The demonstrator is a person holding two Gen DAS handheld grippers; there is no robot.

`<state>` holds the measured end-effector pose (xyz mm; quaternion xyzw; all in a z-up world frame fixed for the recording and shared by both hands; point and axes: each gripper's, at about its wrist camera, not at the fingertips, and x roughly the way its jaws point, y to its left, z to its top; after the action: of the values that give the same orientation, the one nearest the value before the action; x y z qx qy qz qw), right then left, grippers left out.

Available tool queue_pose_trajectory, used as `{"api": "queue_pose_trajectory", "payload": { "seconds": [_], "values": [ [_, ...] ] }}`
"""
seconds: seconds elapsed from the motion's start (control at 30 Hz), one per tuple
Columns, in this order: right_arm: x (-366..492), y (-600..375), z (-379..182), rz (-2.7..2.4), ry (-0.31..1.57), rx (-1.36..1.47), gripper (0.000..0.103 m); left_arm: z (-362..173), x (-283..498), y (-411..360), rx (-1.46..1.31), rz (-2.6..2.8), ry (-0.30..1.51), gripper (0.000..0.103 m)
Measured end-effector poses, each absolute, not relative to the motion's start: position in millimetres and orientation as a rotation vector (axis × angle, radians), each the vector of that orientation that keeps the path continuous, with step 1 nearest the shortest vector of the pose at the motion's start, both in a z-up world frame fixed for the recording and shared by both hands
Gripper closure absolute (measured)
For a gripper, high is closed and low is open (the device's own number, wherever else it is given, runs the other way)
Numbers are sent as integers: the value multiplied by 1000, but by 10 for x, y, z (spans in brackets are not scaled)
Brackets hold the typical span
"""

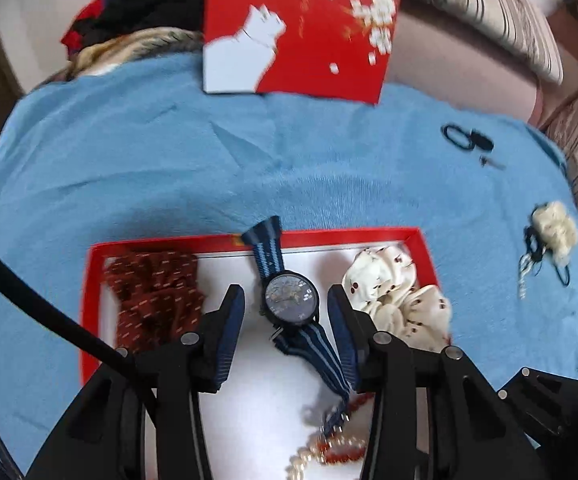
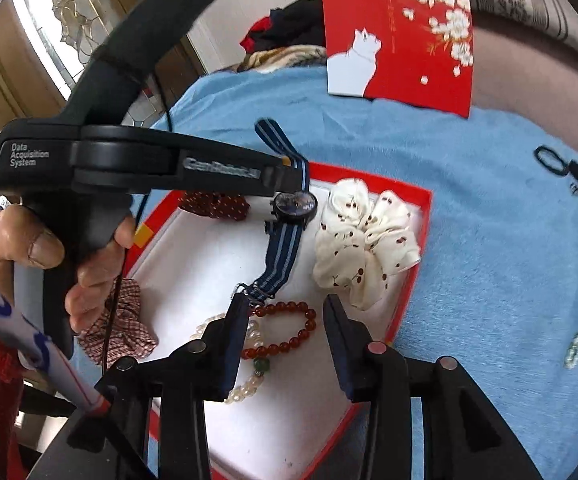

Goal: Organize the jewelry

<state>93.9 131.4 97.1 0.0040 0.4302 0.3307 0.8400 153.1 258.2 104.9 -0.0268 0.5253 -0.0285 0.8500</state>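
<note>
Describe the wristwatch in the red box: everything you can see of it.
The wristwatch has a round dark case, a bluish dial and a navy woven strap with pale blue stripes. It lies face up on the white floor of the red box, between the maroon scrunchie and the cream scrunchie. One strap end rises over the far rim; the buckle end reaches the red bead bracelet. The left gripper straddles its case, pads apart.

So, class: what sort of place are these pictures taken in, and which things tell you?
Probably a home bedroom or living room: a blue knitted blanket covers a soft surface, a striped cushion sits behind, and crumpled clothes are piled nearby.
</note>
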Motion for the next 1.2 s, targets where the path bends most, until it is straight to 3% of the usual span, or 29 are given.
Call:
{"api": "queue_pose_trajectory", "payload": {
  "seconds": [0.33, 0.6, 0.7, 0.97, 1.2],
  "values": [
    [516, 772, 1184, 622, 866, -35, 56, 1484, 547, 2629, -164, 99, 1001, 52],
    [413, 727, 838, 589, 992, 13, 56, 1478, -374, 2446, -295, 229, 981, 51],
    [389, 863, 675, 587, 1026, -6, 56, 1480, -650, 2309, -331, 255, 949, 44],
    [311, 975, 475, 539, 1065, -62, 56, 1528, -952, 1991, -287, 332, 886, 43],
    [156, 728, 669, 565, 1018, -16, 56, 1559, -1056, 1764, -253, 309, 881, 42]
  ]
}}
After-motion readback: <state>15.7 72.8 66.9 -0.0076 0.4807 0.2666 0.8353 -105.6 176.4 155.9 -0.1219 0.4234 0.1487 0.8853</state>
